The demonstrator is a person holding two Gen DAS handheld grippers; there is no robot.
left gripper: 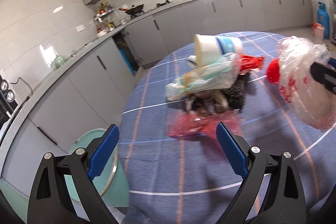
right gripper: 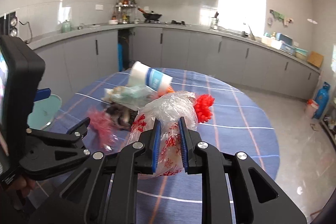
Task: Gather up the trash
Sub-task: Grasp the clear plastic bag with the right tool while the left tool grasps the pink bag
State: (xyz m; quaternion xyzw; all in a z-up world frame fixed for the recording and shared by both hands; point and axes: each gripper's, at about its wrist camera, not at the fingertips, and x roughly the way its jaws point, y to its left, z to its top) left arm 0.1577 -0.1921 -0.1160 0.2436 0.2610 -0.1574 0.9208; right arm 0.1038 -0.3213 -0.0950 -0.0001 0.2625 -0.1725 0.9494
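Observation:
A heap of trash lies on the round blue checked tablecloth (left gripper: 189,161): a white and blue paper cup (left gripper: 216,45) on its side, a crumpled pale green wrapper (left gripper: 199,79), dark scraps (left gripper: 212,104) and a red plastic film (left gripper: 189,127). My right gripper (right gripper: 170,121) is shut on a clear plastic bag with red print (right gripper: 168,119), held above the table; the same bag (left gripper: 302,85) shows at the right of the left wrist view. A red knobbly piece (right gripper: 203,106) lies just behind it. My left gripper (left gripper: 168,135) is open, near the red film, holding nothing.
A pale green bin with a metal rim (left gripper: 100,165) stands at the table's left edge. Grey kitchen cabinets and a counter (right gripper: 189,39) run along the walls behind. A blue gas cylinder (right gripper: 321,98) stands on the floor at the far right.

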